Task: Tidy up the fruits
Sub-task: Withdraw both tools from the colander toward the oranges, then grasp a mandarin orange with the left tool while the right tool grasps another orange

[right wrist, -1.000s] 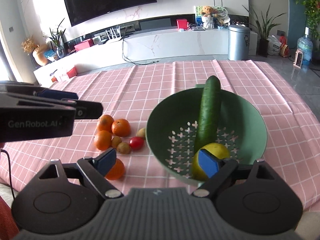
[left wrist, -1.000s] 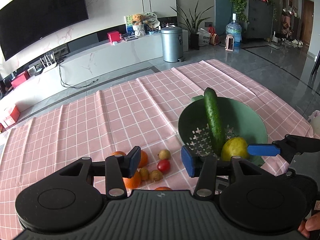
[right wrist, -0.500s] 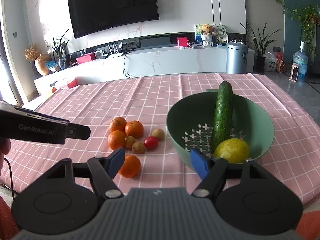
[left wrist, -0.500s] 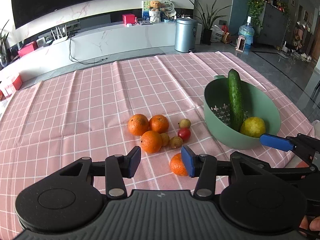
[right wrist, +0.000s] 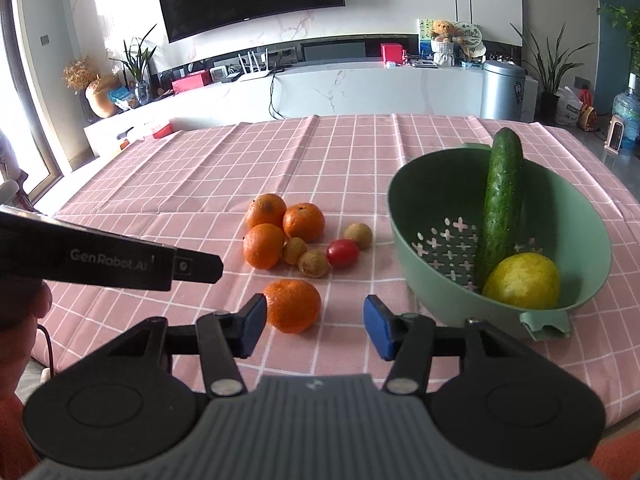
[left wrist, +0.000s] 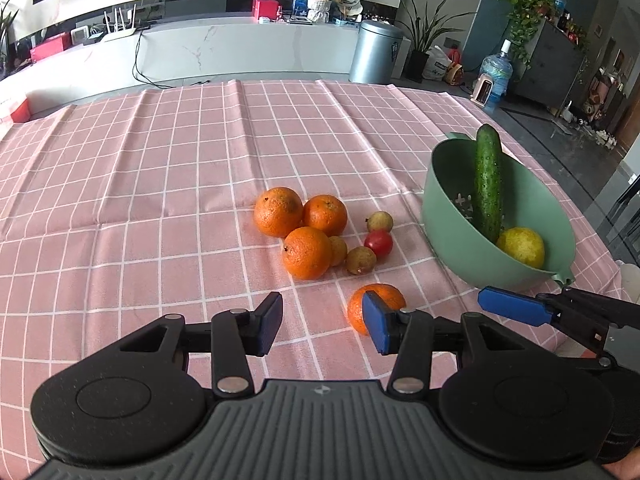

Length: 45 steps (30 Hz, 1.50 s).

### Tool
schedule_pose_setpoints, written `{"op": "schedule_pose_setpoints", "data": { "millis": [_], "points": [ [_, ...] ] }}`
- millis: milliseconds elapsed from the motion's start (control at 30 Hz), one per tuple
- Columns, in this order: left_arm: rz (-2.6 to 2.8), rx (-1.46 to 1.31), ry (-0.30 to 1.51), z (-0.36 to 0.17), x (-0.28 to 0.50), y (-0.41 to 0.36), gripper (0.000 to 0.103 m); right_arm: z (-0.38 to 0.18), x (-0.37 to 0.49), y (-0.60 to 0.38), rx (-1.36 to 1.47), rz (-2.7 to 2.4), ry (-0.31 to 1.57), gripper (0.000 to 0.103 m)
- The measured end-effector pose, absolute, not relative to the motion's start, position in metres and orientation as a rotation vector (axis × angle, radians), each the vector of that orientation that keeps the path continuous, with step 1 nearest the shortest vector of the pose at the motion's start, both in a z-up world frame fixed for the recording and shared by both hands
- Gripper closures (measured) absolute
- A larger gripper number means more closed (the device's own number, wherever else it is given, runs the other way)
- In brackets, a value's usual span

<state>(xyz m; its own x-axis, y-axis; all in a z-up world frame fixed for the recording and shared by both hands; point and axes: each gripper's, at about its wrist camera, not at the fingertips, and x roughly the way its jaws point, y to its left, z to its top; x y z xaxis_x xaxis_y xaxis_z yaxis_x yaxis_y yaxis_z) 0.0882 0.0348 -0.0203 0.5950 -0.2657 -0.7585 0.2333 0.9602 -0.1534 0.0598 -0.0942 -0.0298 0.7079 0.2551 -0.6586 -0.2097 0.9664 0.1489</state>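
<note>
— Pink checked cloth covers the tabletop, and both grippers hang low over its near edge, each tilted down toward the fruit. Where does the left gripper sit?

— Above bare cloth just short of the loose fruit. Its jaws stand partly spread with nothing between them. The lone orange shows just past the right-hand blue pad, partly hidden by it; whether they touch I cannot tell.

— And the right gripper?

— It points the same way from a little further right. Its jaws have just been closing, yet they are apart now and pinch nothing. That lone orange lies right beside the left-hand pad, not squeezed. In the left wrist view one blue finger of this gripper reaches in from the right, below the bowl's rim.

— A hand in sight?

— Part of one, at the left edge of the right wrist view, wrapped round the left gripper's black body.

— Where is the rest of the fruit?

— Three oranges cluster mid-cloth, touching one another. Beside them lie three small brownish fruits and a red tomato. The green colander bowl stands to the right; a cucumber leans on its far rim, and a yellow lemon rests against the cucumber's lower end.
</note>
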Motion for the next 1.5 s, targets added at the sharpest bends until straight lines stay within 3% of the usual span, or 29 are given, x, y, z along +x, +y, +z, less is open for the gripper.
{"op": "schedule_pose_setpoints", "data": {
  "millis": [500, 567, 1200, 1300, 1500],
  "points": [
    [-0.306, 0.031, 0.899, -0.04, 0.122, 0.033, 0.048, -0.064, 0.108, -0.072, 0.126, 0.281, 0.878, 0.051],
    [-0.315, 0.033, 0.901, -0.044, 0.126, 0.032, 0.048, -0.067, 0.11, -0.073, 0.136, 0.287, 0.89, 0.058],
    [-0.318, 0.218, 0.882, -0.065, 0.146, 0.0, 0.048, -0.066, 0.109, -0.093, 0.164, 0.176, 0.883, 0.06],
    [-0.321, 0.21, 0.876, -0.067, 0.147, 0.001, 0.058, -0.066, 0.108, -0.093, 0.166, 0.178, 0.882, 0.06],
    [-0.298, 0.161, 0.894, -0.065, 0.146, 0.007, 0.059, -0.066, 0.107, -0.091, 0.154, 0.181, 0.877, 0.06]
  ]
}}
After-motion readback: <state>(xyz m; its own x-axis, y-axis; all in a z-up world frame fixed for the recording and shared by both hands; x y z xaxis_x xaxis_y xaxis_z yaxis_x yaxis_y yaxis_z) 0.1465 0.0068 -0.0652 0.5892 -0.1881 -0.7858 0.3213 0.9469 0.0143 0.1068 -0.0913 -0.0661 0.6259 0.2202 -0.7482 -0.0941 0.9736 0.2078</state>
